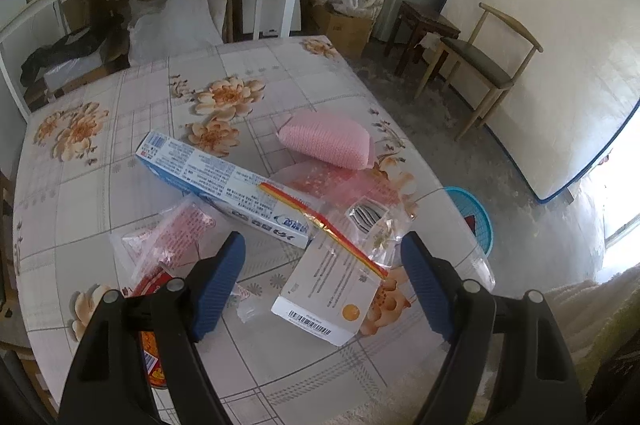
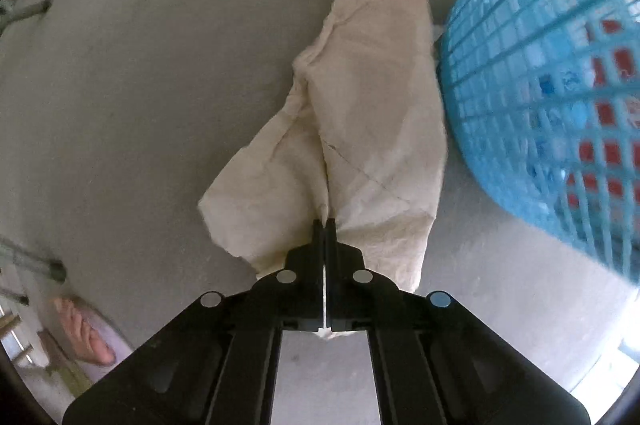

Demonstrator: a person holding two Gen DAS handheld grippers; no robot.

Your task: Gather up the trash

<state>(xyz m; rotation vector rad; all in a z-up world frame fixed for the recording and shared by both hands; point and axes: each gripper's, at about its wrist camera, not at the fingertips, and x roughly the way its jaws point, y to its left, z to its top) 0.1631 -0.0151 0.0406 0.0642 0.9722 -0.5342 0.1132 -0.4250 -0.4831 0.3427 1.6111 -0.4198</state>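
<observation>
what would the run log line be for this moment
left gripper: jaws open over table litter | right gripper: jaws shut on paper towel | blue basket: beside towel, on floor

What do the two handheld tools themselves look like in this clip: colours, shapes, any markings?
The left tool has two matte black angular arms with triangular cut-outs and round silver rivets, ending in ribbed dark-blue pads. The right tool has the same black frame and silver rivets; its pads cannot be seen. No cables, labels or sleeves show in either view.
</observation>
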